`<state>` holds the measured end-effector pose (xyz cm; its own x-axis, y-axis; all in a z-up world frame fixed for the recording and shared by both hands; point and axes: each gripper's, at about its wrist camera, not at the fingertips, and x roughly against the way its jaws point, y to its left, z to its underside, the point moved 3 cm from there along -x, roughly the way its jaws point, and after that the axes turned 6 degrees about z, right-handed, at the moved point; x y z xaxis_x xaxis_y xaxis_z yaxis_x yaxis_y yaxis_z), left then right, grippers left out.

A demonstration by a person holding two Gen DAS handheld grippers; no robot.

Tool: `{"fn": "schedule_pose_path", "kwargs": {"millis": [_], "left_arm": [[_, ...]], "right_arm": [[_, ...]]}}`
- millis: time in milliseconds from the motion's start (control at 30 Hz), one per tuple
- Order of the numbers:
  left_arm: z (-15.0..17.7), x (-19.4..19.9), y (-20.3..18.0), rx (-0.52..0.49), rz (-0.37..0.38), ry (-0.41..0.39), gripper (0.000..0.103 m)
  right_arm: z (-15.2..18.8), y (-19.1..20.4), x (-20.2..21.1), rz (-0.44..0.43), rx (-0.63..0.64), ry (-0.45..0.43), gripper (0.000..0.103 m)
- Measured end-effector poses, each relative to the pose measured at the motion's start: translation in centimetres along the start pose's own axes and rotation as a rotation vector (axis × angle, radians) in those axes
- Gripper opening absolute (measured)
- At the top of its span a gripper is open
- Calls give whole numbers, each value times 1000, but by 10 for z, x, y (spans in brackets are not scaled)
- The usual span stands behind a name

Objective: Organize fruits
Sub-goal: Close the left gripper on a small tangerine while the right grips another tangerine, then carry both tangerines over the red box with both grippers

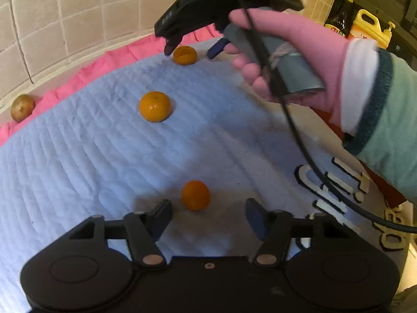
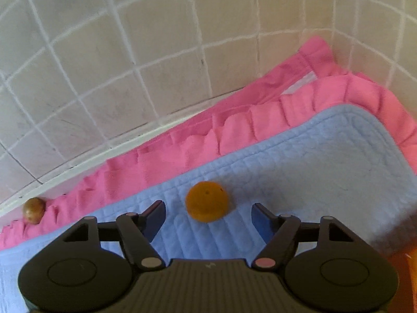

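Note:
Three tangerines lie on a light blue quilted mat (image 1: 78,156). My left gripper (image 1: 208,208) is open, with the near tangerine (image 1: 195,195) just ahead between its fingertips. A middle tangerine (image 1: 155,106) lies further out. My right gripper (image 1: 194,48) is open around the far tangerine (image 1: 184,55), which in the right wrist view (image 2: 207,201) sits between the open fingers of that gripper (image 2: 208,212). A brown round fruit (image 1: 22,107) rests on the pink frill by the wall, also in the right wrist view (image 2: 34,210).
A pink frilled cloth (image 2: 234,120) borders the mat against a tiled wall (image 2: 156,52). A dark bottle (image 1: 341,13) and a yellow jug (image 1: 370,26) stand at the far right. A cable (image 1: 299,135) hangs from the right gripper over the mat.

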<state>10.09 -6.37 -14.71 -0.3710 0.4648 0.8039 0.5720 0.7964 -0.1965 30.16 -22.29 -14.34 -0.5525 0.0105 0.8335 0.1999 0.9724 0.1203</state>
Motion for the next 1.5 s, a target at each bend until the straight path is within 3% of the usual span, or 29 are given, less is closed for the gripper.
{"fn": "schedule_pose_path", "kwargs": {"millis": [67,133,267,400,600,867,1100,1267,1500], "left_arm": [[0,-1,-1,-10,-7,1,64],[-1,-2,-1,-14,-20,-3,53],[-1,1,2,-17,-46,-14,36],[0,4,4,-11,-60,-27,26],[0,7,8,24,-49,-36,26],[-6,23,-15,-18,-33,-71,26],[-37,45,-57,-137,28,-150,26],[-77,47,-98,-270,75,-221,26],[-139,18,-161,-361,170,-252,26]], "right_arm": [[0,2,-9,6,12,14,58],[0,3,-14,12,17,9,56],[1,7,-15,36,62,-11,42],[0,8,-15,38,83,-19,41],[5,5,2,0,66,-11,41],[22,-19,80,-48,23,-80,41],[45,-86,173,-18,-45,-183,41],[80,-168,225,87,-156,-202,41],[135,-283,264,265,-398,-182,41]]}}
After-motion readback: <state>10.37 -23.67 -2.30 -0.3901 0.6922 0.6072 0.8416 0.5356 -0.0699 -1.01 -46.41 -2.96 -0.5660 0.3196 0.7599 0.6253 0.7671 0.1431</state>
